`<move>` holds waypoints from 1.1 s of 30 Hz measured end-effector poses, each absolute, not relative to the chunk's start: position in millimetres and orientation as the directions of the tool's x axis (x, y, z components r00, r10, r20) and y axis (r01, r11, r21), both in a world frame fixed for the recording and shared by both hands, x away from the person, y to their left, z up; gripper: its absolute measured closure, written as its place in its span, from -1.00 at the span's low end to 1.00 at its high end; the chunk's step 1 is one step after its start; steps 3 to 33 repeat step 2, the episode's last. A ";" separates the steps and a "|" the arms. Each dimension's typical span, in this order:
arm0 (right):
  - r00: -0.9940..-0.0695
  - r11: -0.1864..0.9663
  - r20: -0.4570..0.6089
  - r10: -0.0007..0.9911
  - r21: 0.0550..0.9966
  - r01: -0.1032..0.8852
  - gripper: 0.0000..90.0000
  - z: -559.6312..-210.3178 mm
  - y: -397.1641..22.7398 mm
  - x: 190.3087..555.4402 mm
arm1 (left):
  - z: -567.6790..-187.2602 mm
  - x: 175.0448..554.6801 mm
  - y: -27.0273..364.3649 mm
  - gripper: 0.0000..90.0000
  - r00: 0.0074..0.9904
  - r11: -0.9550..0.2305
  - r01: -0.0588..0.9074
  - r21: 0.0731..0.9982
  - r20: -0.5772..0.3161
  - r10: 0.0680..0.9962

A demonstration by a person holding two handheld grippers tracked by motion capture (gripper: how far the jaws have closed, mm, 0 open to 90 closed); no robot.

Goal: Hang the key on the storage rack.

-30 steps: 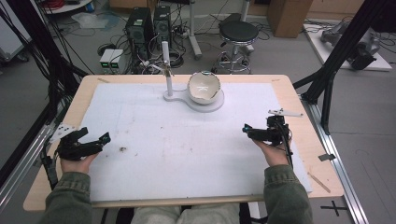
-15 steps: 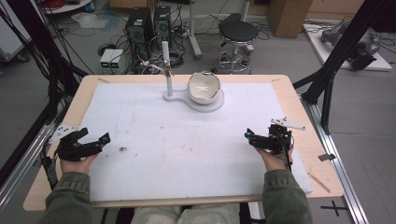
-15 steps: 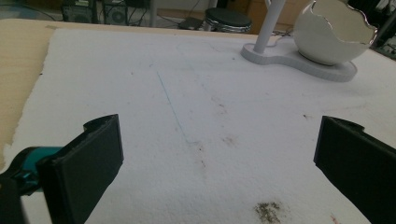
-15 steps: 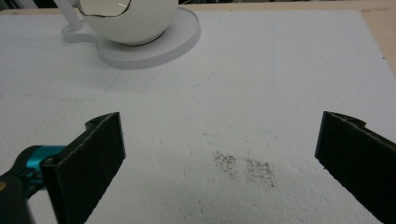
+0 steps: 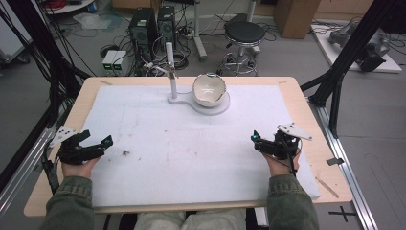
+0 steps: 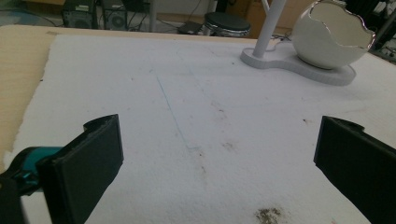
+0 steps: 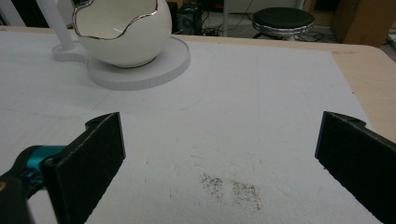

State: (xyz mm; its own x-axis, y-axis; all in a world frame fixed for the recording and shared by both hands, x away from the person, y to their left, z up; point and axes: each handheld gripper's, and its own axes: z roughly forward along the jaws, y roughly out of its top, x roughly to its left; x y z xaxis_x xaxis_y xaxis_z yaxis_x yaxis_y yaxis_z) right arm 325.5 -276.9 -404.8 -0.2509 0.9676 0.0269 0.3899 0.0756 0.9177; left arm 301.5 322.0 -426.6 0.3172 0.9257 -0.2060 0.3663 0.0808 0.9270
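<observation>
In my left gripper view the white post (image 6: 273,25) runs off the top edge. My right gripper view crops the eggshell bowl (image 7: 122,35) at the top. From the high view, the mark inside that bowl is too small to read.

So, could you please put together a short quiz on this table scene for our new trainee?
1. True or false: the egg-shaped bowl rests on a white stand that also carries an upright post.
2. Multiple choice: the left gripper and the right gripper are A) both shut on something, B) both open with nothing between the jaws, C) one open and one shut.
3. Fill in: the bowl's jagged rim is edged in a ____ colour.

Key: 1 true; 2 B, as each gripper view shows its jaws wide apart over the bare white mat; 3 silver.
</observation>
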 end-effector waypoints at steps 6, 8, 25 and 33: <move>-0.239 0.061 0.035 0.970 0.922 0.383 -0.99 -404.3 -279.2 324.5 | -426.6 302.2 320.9 -0.96 0.322 0.074 0.367 0.927 -0.201 0.925; -0.239 0.061 0.035 0.970 0.922 0.383 -0.99 -404.3 -279.2 324.5 | -426.6 302.2 320.9 -0.96 0.322 0.074 0.367 0.927 -0.201 0.925; -0.239 0.061 0.035 0.970 0.922 0.383 -0.99 -404.3 -279.2 324.5 | -426.6 302.2 320.9 -0.96 0.322 0.074 0.367 0.927 -0.201 0.925; -0.239 0.061 0.035 0.970 0.922 0.383 -0.99 -404.3 -279.2 324.5 | -426.6 302.2 320.9 -0.96 0.322 0.074 0.367 0.927 -0.201 0.925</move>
